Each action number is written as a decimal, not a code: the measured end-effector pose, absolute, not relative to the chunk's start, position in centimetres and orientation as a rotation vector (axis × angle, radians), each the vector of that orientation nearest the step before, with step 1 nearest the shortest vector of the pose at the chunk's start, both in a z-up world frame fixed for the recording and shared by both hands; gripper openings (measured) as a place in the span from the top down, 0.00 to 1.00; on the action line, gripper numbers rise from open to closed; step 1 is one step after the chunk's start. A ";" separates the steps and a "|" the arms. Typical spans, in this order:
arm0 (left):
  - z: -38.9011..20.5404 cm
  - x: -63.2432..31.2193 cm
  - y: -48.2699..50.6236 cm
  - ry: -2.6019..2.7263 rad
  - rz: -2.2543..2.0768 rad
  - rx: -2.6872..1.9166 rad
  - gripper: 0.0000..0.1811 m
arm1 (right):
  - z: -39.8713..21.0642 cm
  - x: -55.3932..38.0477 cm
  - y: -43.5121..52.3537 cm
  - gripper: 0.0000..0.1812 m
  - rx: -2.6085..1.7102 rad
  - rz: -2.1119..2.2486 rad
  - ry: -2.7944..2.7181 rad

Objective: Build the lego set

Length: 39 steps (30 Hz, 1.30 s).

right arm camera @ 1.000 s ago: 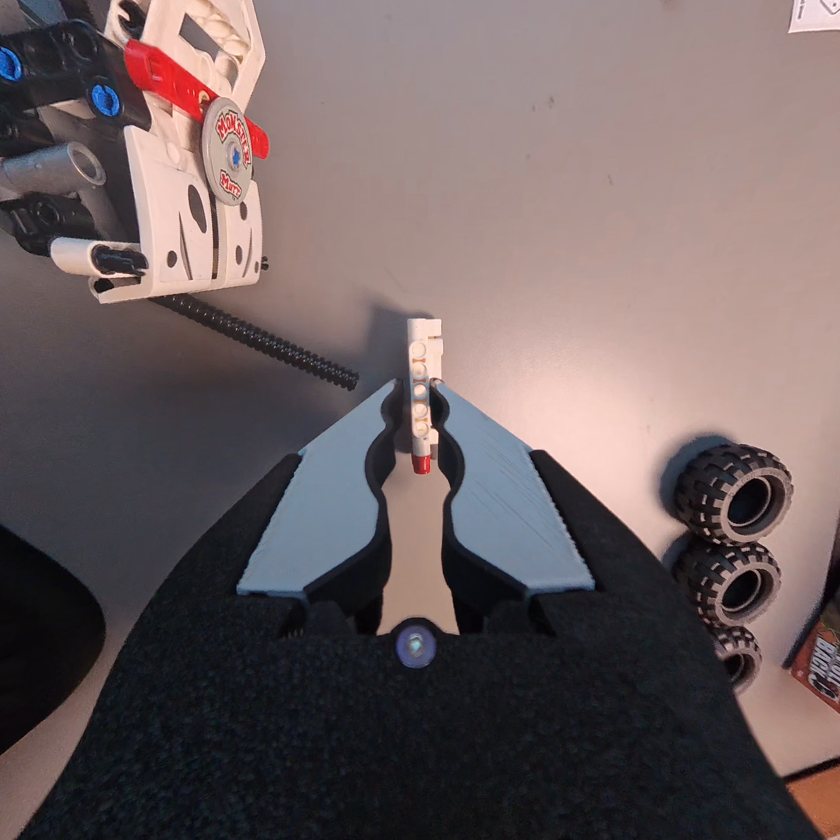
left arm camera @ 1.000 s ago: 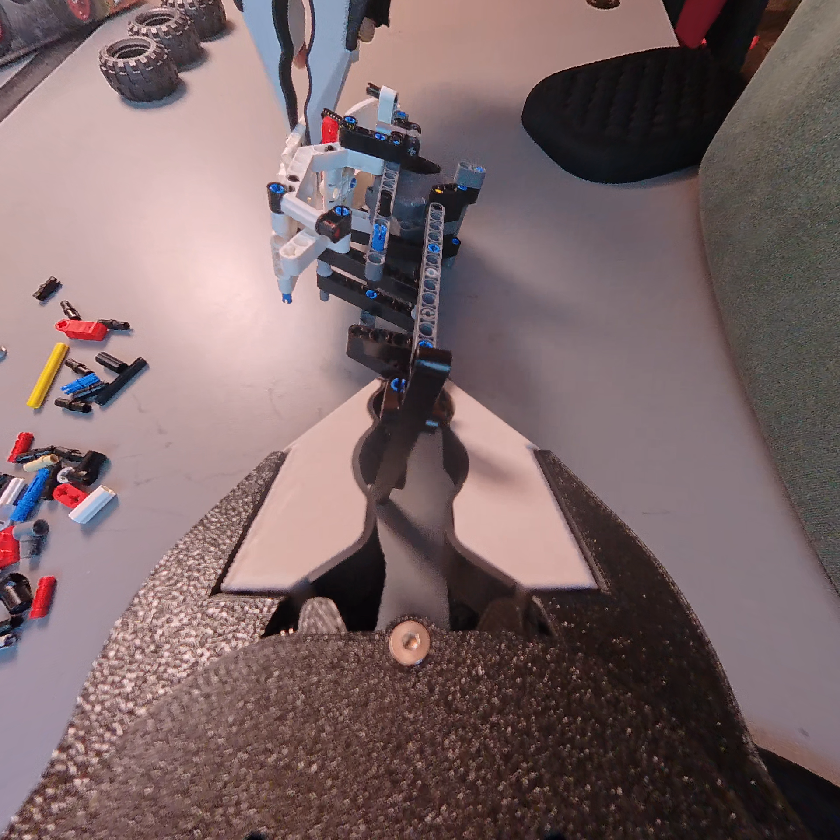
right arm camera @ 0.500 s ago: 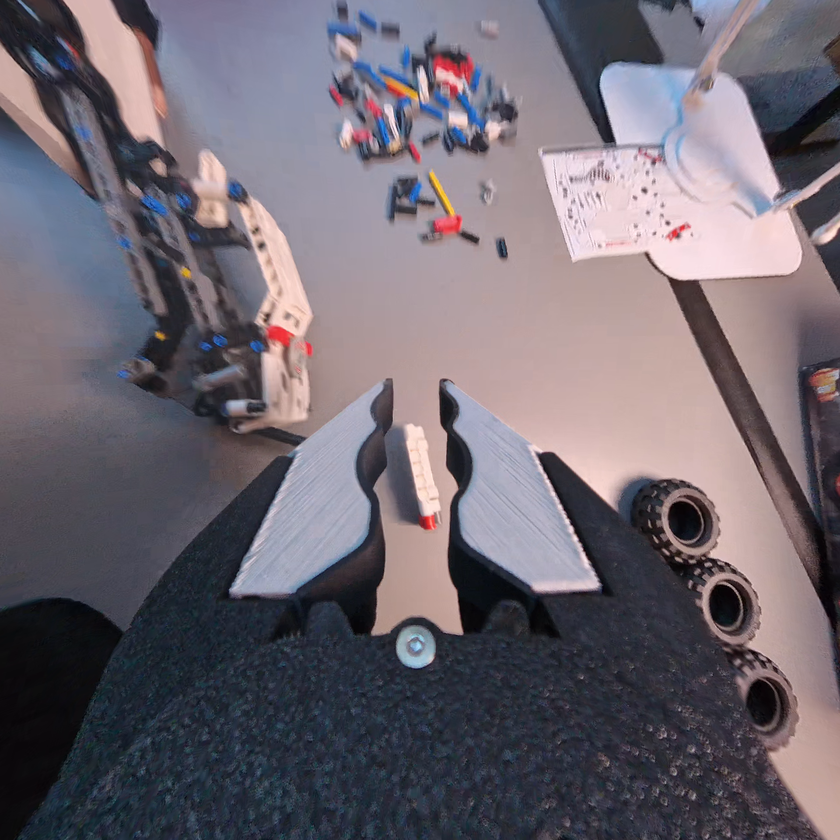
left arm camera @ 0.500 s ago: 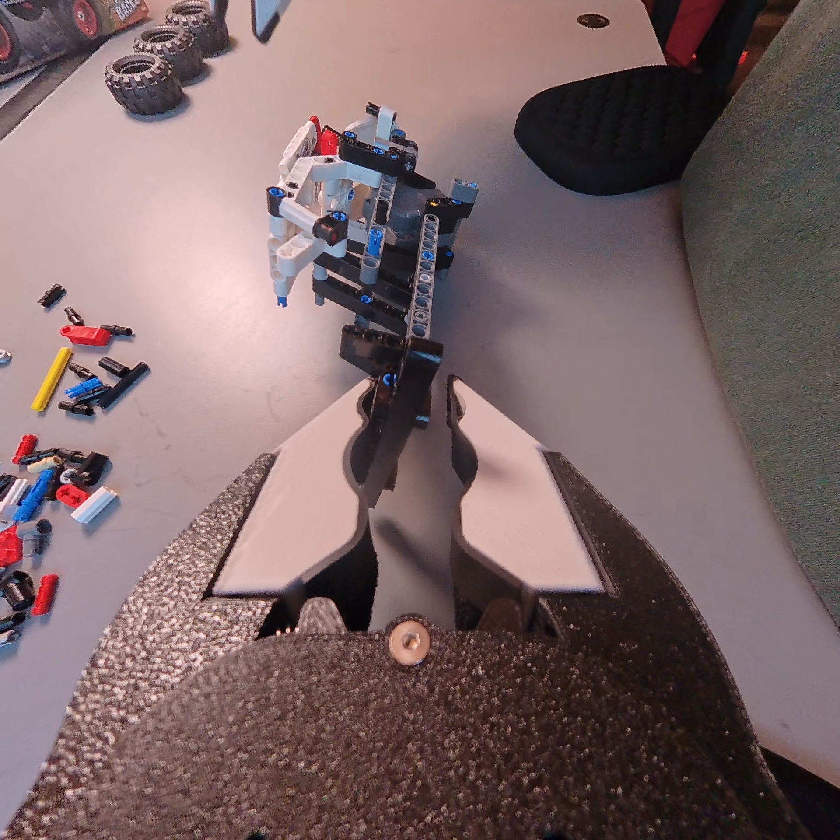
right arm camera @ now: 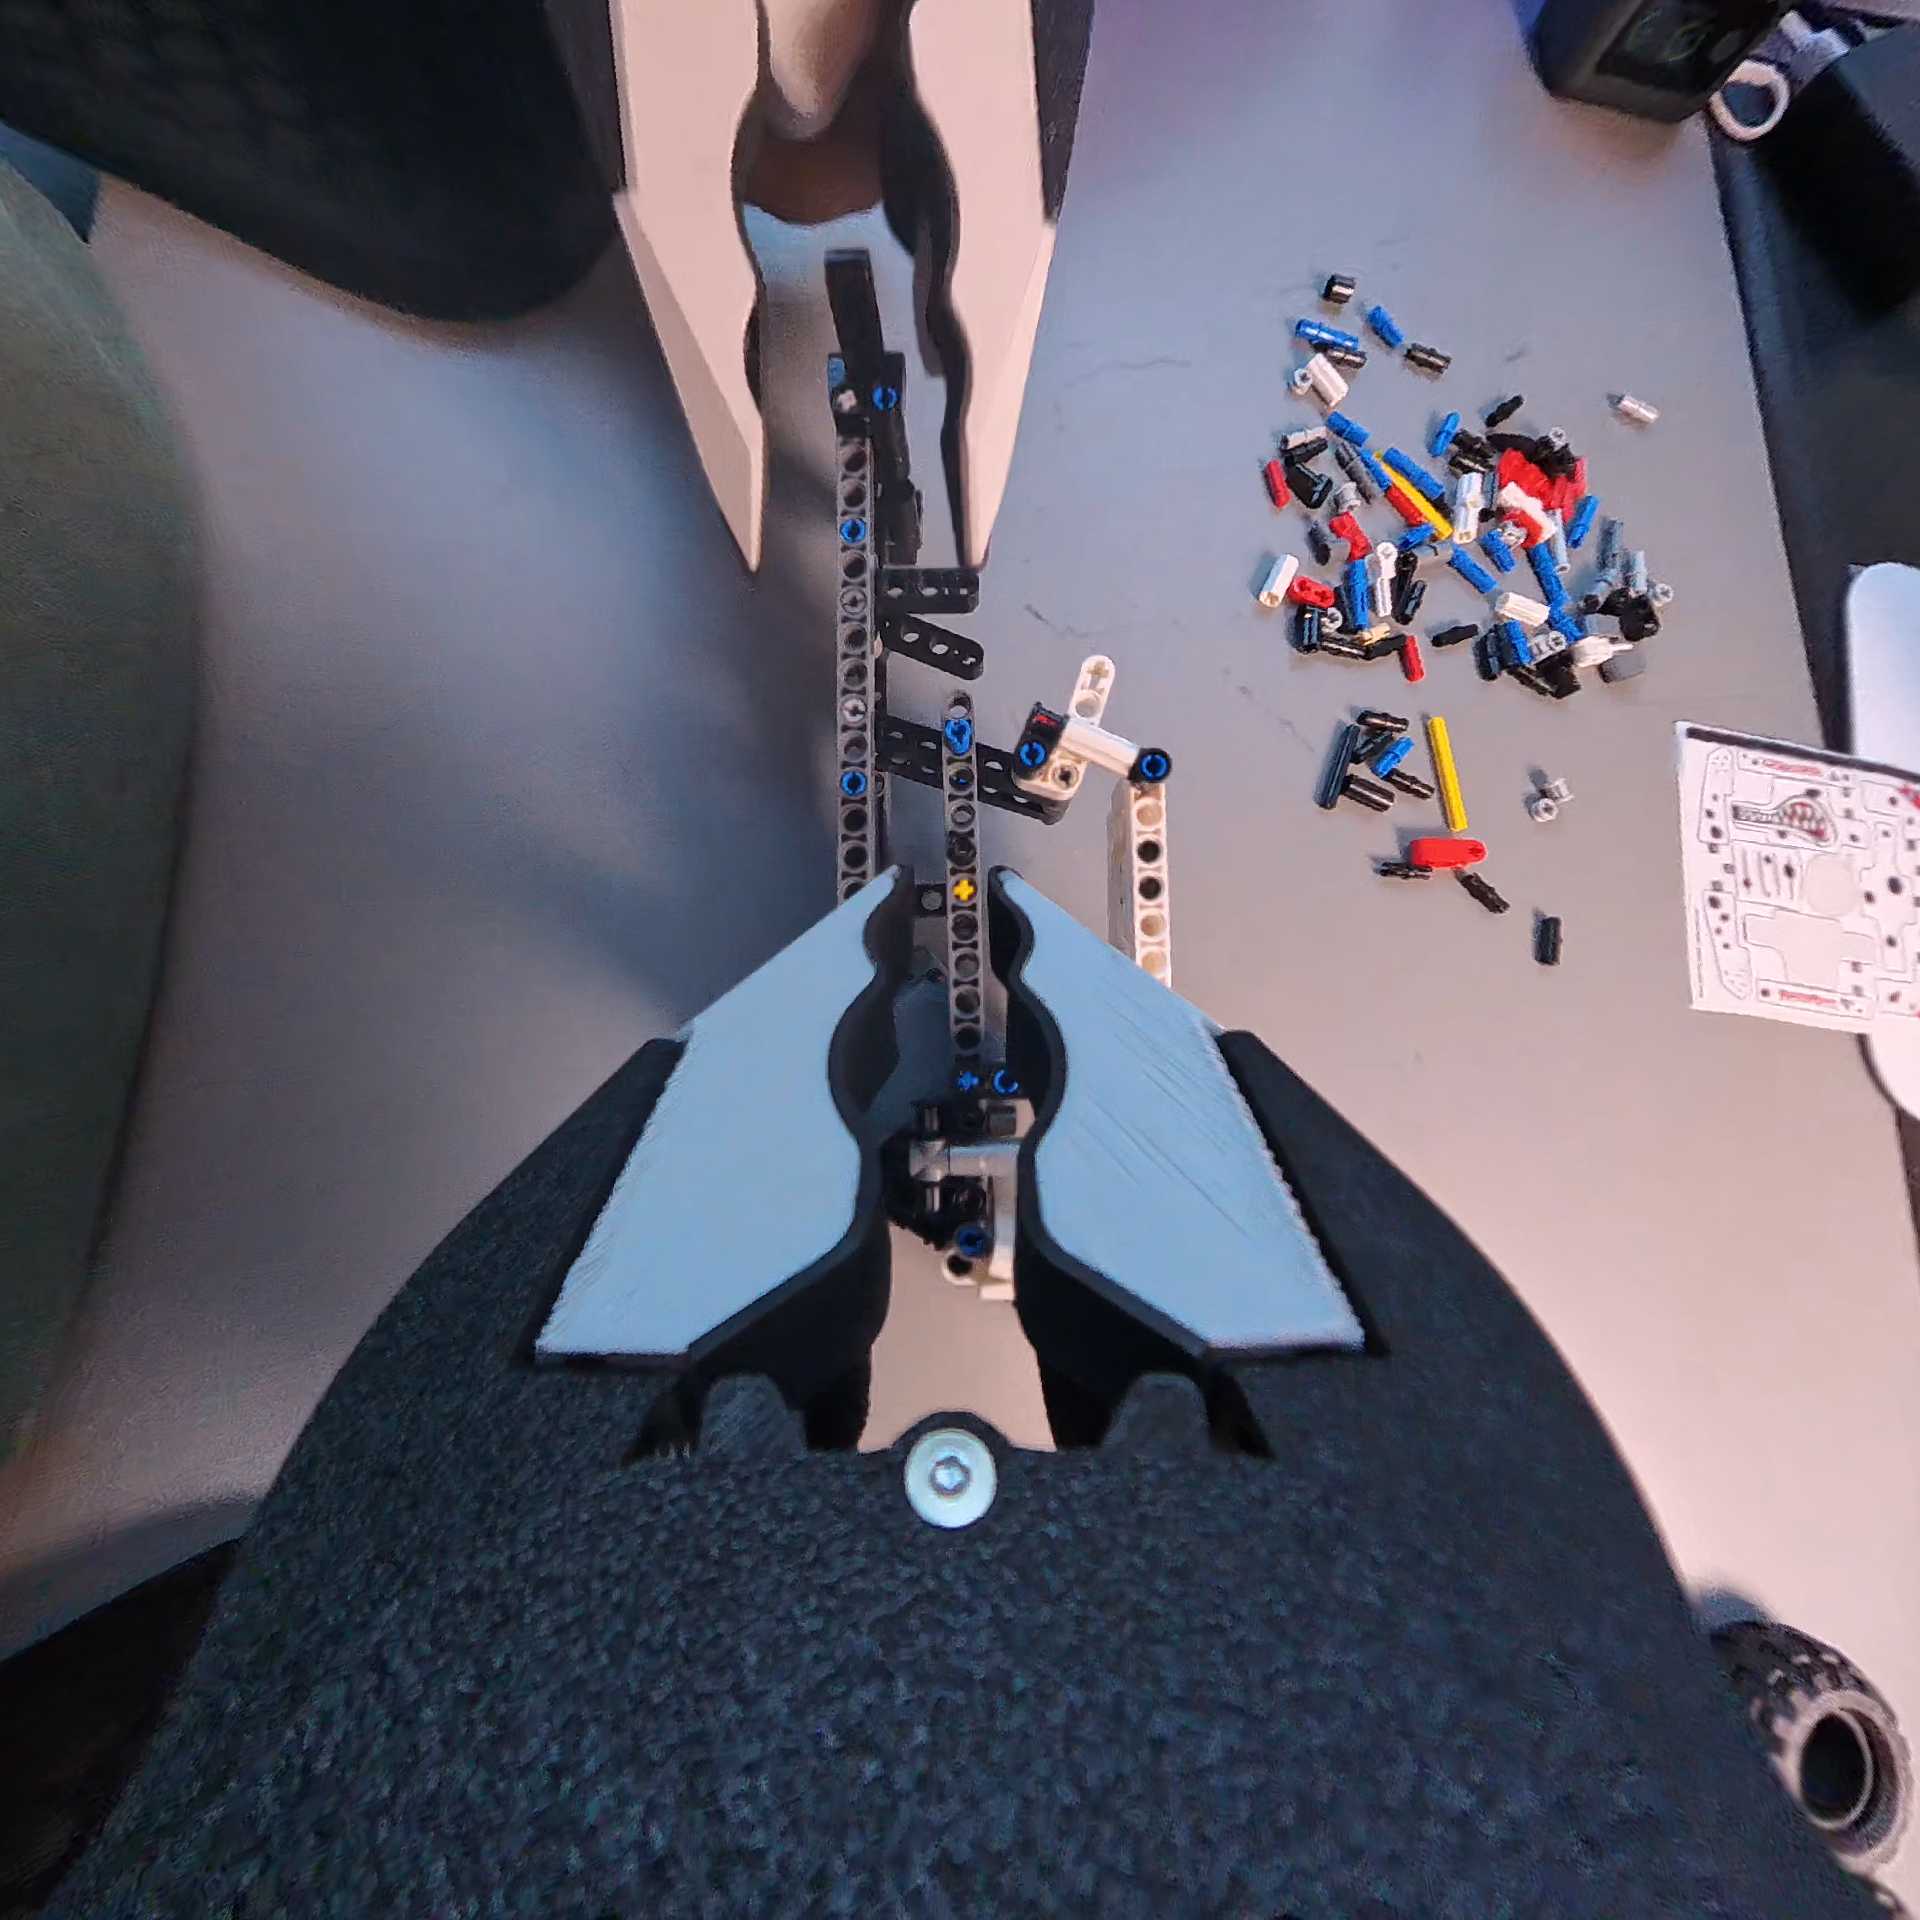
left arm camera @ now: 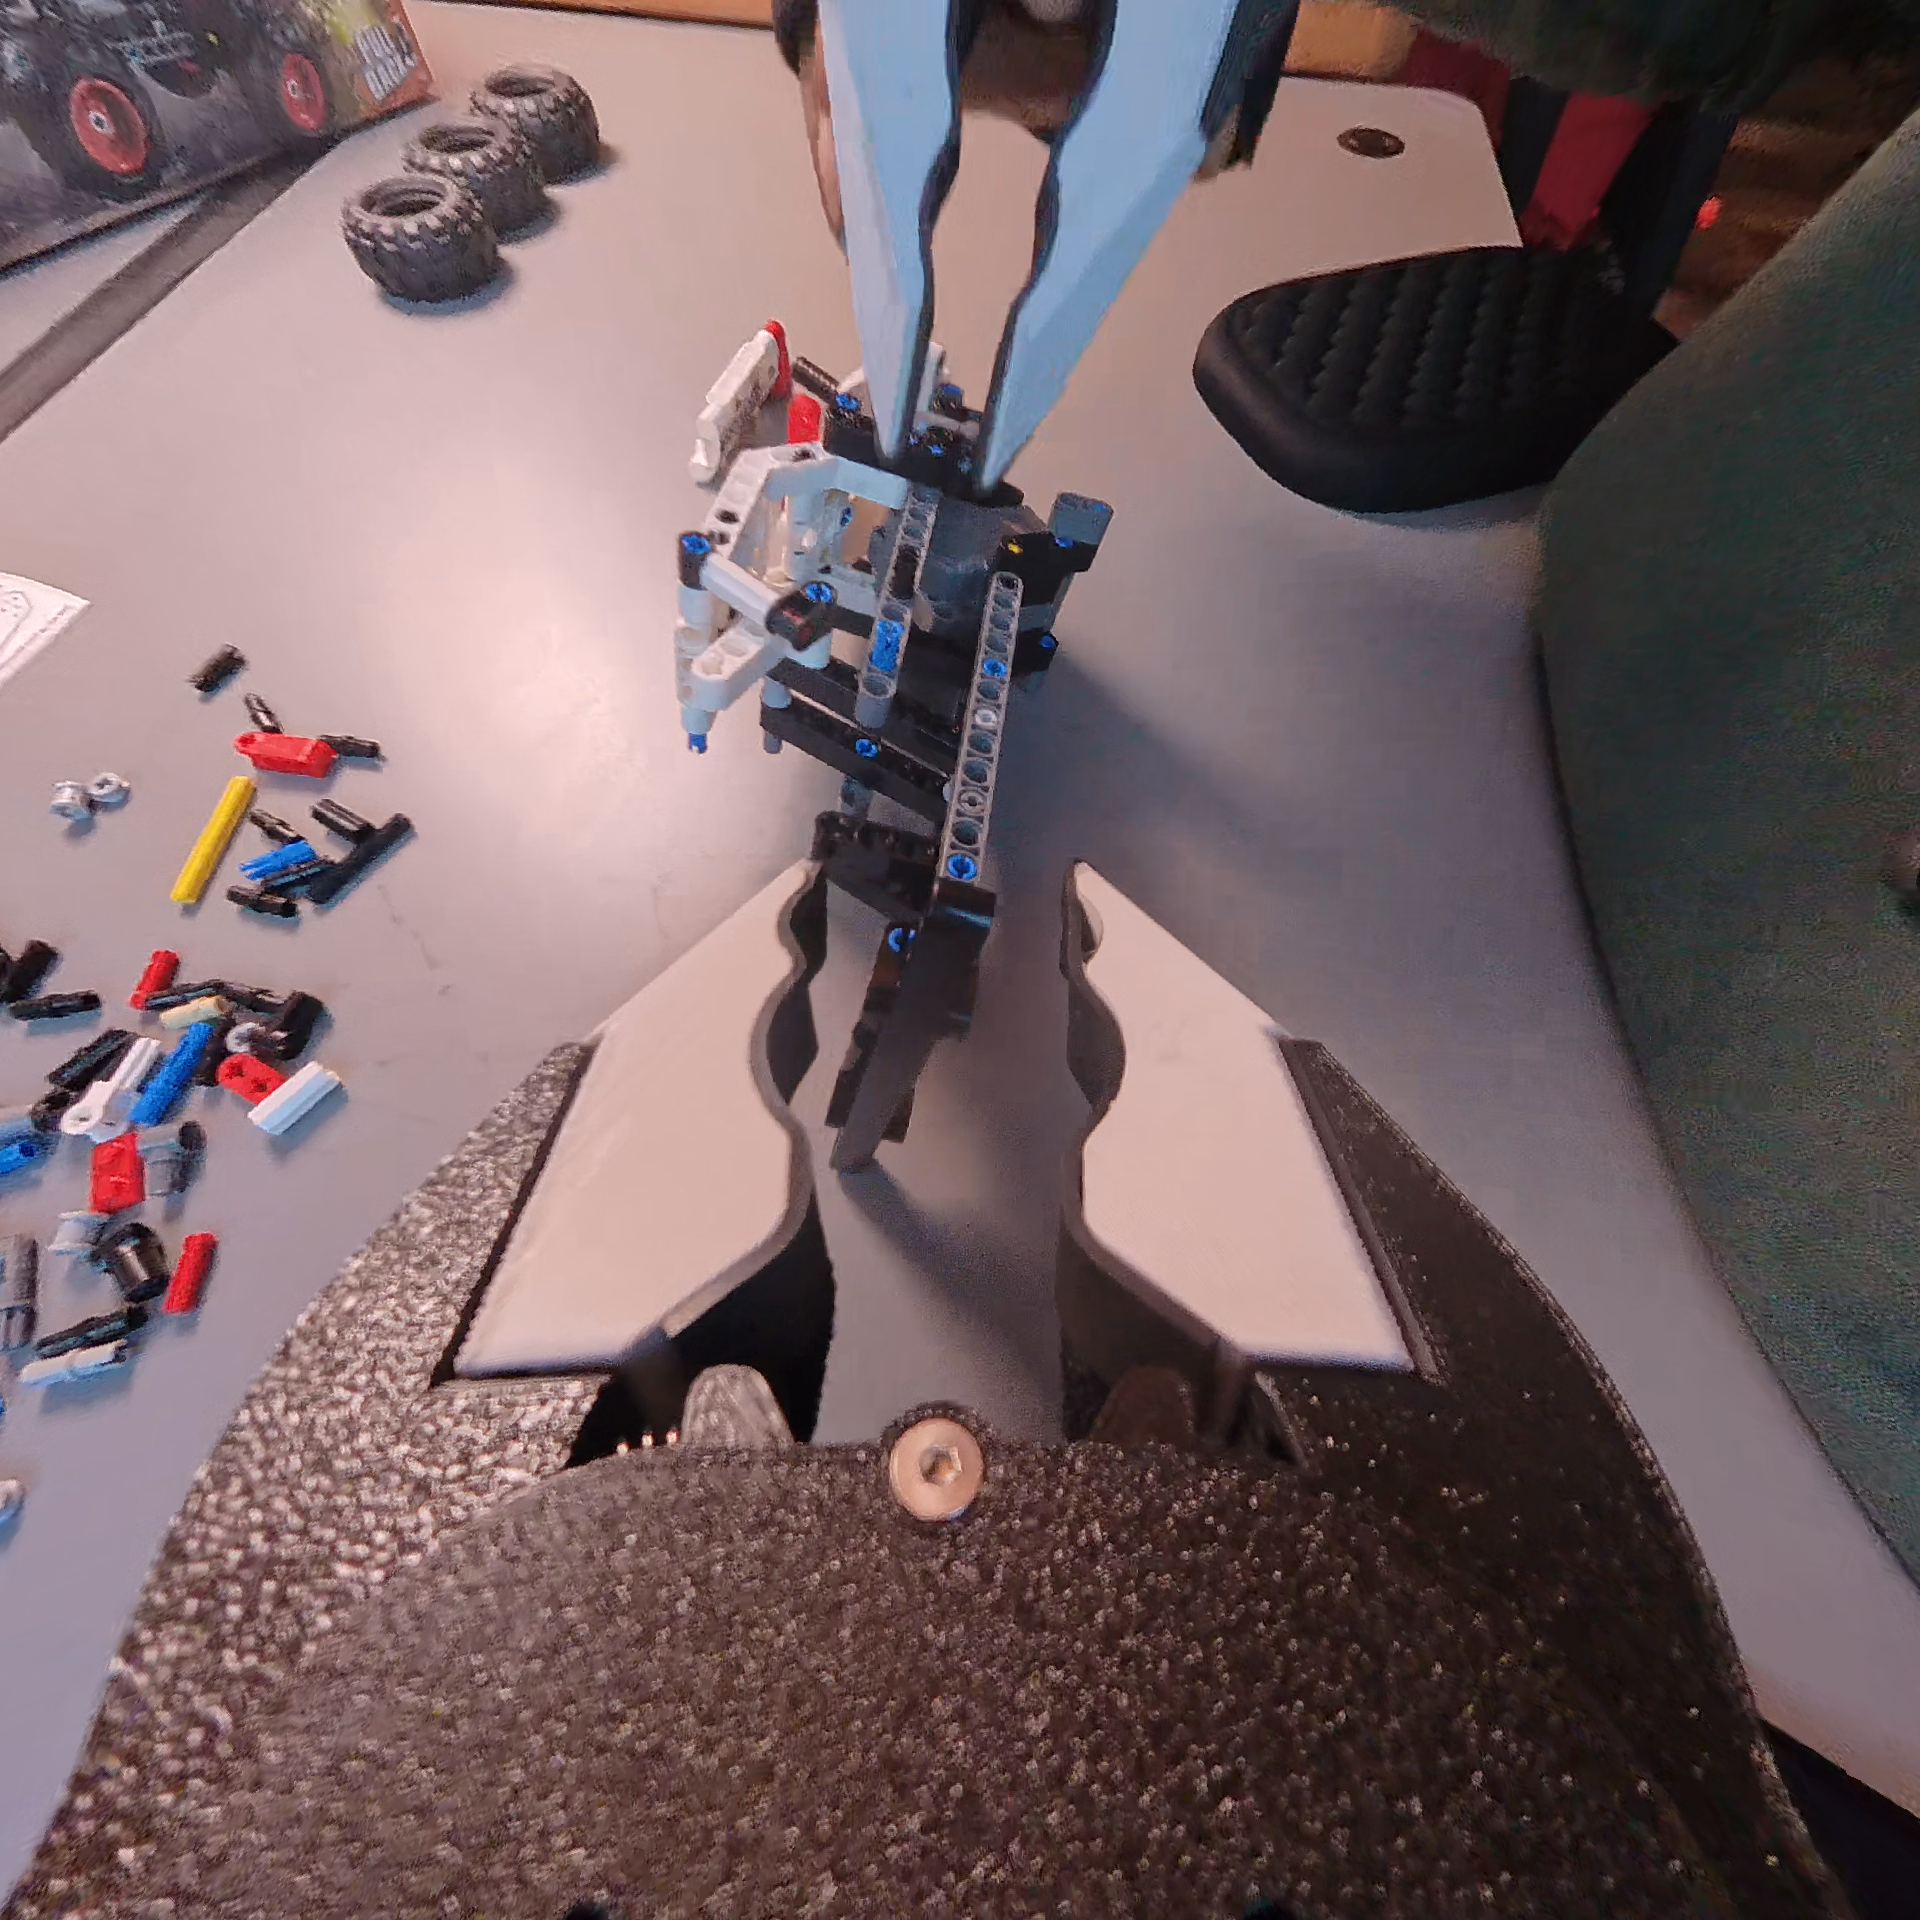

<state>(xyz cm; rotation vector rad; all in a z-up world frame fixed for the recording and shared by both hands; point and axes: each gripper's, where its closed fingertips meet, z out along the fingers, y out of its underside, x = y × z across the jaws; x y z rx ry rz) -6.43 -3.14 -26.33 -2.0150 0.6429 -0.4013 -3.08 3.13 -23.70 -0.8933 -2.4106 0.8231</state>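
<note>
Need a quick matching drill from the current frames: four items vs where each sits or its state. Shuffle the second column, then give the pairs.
Things:
1. left gripper
2. right gripper
3. three tyres
4. yellow axle

Places or states:
A. lying among loose parts on the table
B. lined up beside the set's box
C. open around the near end of the lego chassis
D. fingers astride the chassis's far end

Pairs: 1-C, 2-D, 3-B, 4-A

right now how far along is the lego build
Done: a chassis frame of black and grey beams with a white side assembly. In hand: the right gripper straddles its far end, jaws slightly apart; the left gripper is open around the near end. Left: three tyres and a pile of loose pieces remain unused.
</note>
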 end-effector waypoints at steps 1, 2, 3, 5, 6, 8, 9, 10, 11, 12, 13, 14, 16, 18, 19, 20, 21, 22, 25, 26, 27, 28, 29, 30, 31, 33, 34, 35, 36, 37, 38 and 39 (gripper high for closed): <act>-25.7 -6.6 -3.2 0.626 -0.403 -1.995 0.75 | -24.1 -3.4 3.1 0.93 -0.880 0.797 -2.426; -25.2 -6.8 -3.2 0.612 -0.404 -1.976 0.75 | -24.4 -3.6 3.0 0.93 -0.870 0.780 -2.439; -24.7 -7.0 -3.2 0.600 -0.400 -1.962 0.75 | -24.6 -3.7 3.0 0.93 -0.864 0.766 -2.453; -24.2 -7.2 -3.1 0.591 -0.389 -1.951 0.75 | -24.9 -3.8 2.9 0.93 -0.854 0.739 -2.476; -24.2 -7.0 -3.1 0.596 -0.392 -1.953 0.74 | -24.9 -3.8 2.8 0.94 -0.850 0.743 -2.482; -24.7 -6.5 -2.8 0.617 -0.398 -1.971 0.74 | -24.9 -3.9 2.6 0.95 -0.849 0.747 -2.484; -25.1 -6.1 -2.6 0.632 -0.401 -1.984 0.74 | -24.9 -3.9 2.6 0.95 -0.848 0.740 -2.483; -25.5 -5.8 -2.5 0.646 -0.400 -1.993 0.73 | -24.9 -3.9 2.6 0.95 -0.848 0.737 -2.479; -25.5 -5.7 -2.3 0.652 -0.395 -1.991 0.74 | -25.0 -3.9 2.5 0.95 -0.850 0.740 -2.476; -25.6 -5.5 -2.1 0.654 -0.394 -1.993 0.74 | -25.0 -3.9 2.6 0.95 -0.854 0.738 -2.471; -25.6 -5.5 -2.0 0.650 -0.390 -1.997 0.75 | -25.1 -3.8 2.7 0.95 -0.855 0.732 -2.466; -25.7 -5.6 -1.8 0.647 -0.378 -2.001 0.75 | -25.2 -3.8 2.8 0.95 -0.858 0.725 -2.464; -25.8 -5.7 -1.7 0.648 -0.353 -1.999 0.76 | -25.2 -3.7 2.9 0.95 -0.863 0.727 -2.451; -25.9 -5.7 -1.6 0.647 -0.331 -1.997 0.77 | -25.3 -3.7 3.0 0.95 -0.869 0.729 -2.442; -25.9 -5.8 -1.5 0.650 -0.321 -1.996 0.77 | -25.4 -3.8 3.0 0.94 -0.867 0.726 -2.439; -25.9 -5.8 -1.5 0.652 -0.310 -1.994 0.78 | -25.4 -3.8 2.8 0.94 -0.862 0.734 -2.438; -25.9 -5.9 -1.4 0.653 -0.299 -1.993 0.77 | -25.4 -3.9 2.6 0.94 -0.859 0.745 -2.440; -25.9 -5.9 -1.3 0.653 -0.288 -1.992 0.77 | -25.4 -3.9 2.5 0.94 -0.854 0.746 -2.439; -25.8 -6.1 -1.2 0.648 -0.268 -1.987 0.75 | -25.3 -4.2 2.5 0.96 -0.837 0.741 -2.436; -25.9 -6.1 -1.1 0.647 -0.267 -1.989 0.75 | -25.3 -4.2 2.5 0.97 -0.835 0.741 -2.434; -26.0 -6.2 -1.1 0.647 -0.265 -1.993 0.75 | -25.3 -4.3 2.5 0.97 -0.835 0.743 -2.432; -26.2 -6.2 -1.1 0.649 -0.264 -2.000 0.75 | -25.3 -4.3 2.6 0.98 -0.836 0.745 -2.430; -26.4 -6.1 -1.0 0.653 -0.260 -2.006 0.75 | -25.3 -4.3 2.6 0.98 -0.836 0.747 -2.430; -26.5 -6.1 -1.0 0.658 -0.257 -2.009 0.75 | -25.3 -4.3 2.6 0.98 -0.834 0.748 -2.429; -26.6 -6.0 -1.0 0.663 -0.256 -2.011 0.76 | -25.3 -4.3 2.6 0.98 -0.832 0.748 -2.427; -26.9 -5.9 -1.0 0.669 -0.252 -2.022 0.78 | -25.3 -4.3 2.5 0.98 -0.828 0.751 -2.423; -27.1 -6.0 -0.9 0.669 -0.244 -2.025 0.79 | -25.3 -4.3 2.5 0.98 -0.827 0.757 -2.423; -27.1 -6.0 -0.9 0.671 -0.240 -2.025 0.80 | -25.3 -4.3 2.5 0.98 -0.824 0.761 -2.421; -27.1 -6.0 -1.0 0.671 -0.241 -2.026 0.80 | -25.2 -4.3 2.5 0.98 -0.816 0.763 -2.419; -27.1 -6.0 -1.0 0.669 -0.240 -2.028 0.80 | -25.2 -4.3 2.5 0.98 -0.804 0.763 -2.415; -27.1 -6.0 -1.0 0.669 -0.237 -2.028 0.80 | -25.2 -4.3 2.5 0.98 -0.792 0.766 -2.415; -27.1 -6.0 -1.0 0.668 -0.236 -2.027 0.80 | -25.2 -4.3 2.5 0.98 -0.780 0.771 -2.421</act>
